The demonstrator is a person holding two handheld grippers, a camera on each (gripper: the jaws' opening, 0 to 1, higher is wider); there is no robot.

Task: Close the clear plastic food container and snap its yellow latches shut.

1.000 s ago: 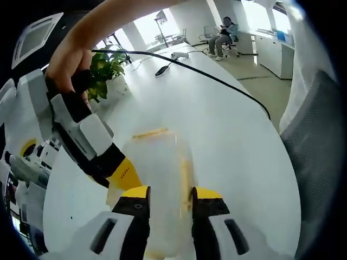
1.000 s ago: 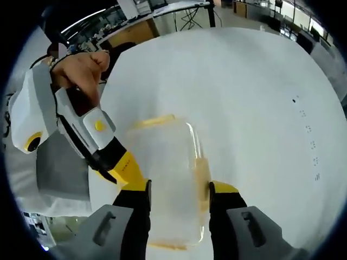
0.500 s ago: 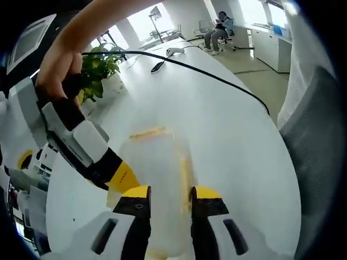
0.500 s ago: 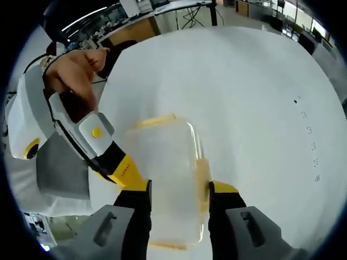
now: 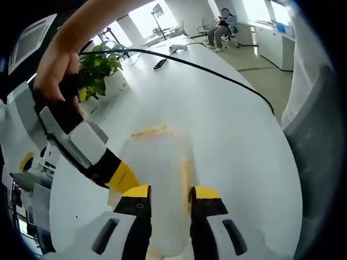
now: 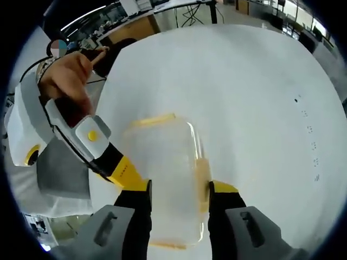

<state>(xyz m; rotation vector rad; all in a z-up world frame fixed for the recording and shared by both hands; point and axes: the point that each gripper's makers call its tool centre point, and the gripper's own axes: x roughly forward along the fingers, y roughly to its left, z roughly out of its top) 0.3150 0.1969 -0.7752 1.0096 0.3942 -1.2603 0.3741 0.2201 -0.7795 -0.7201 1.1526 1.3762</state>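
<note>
Left gripper [image 5: 169, 195]: black jaws, yellow tips (white-grey body).

The container [image 5: 160, 179] sits on the surface [image 5: 233, 130] between my left gripper's [image 5: 168, 201] jaws. My right gripper [image 6: 179, 194] straddles it too. A plant [image 5: 100, 67] stands behind, far left.

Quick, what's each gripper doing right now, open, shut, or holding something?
Left gripper: shut on the clear plastic container, one jaw on each side.
Right gripper: shut on the container's sides the same way, beside a yellow latch.
</note>
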